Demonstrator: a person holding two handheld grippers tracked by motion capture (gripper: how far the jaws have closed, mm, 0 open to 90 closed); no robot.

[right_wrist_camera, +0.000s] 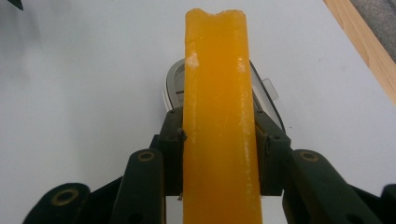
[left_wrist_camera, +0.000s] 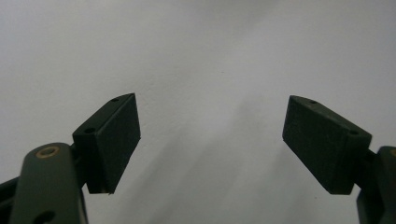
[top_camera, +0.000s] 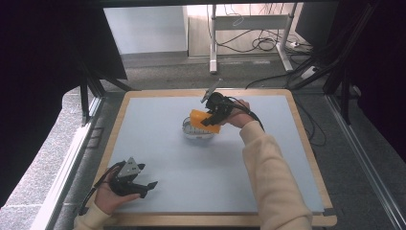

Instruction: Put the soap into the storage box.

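1. Pale grey worktop with a light wooden rim, seen from above; dark floor and cables beyond its far edge.
2. Cream sleeve reaching in from the bottom right toward the middle of the worktop.
3. Right hand-held gripper near the worktop's centre, slightly toward the far side, jaws clamped on an orange slab; in the right gripper view, both black pads pressed against the slab's two flat sides, its narrow edge facing the camera.
4. Left hand-held gripper low at the near left corner, resting in a hand, well apart from the other; jaws spread wide with bare worktop between them.
5. Small white and grey dish-like object on the worktop directly under the slab; what it is, unclear.
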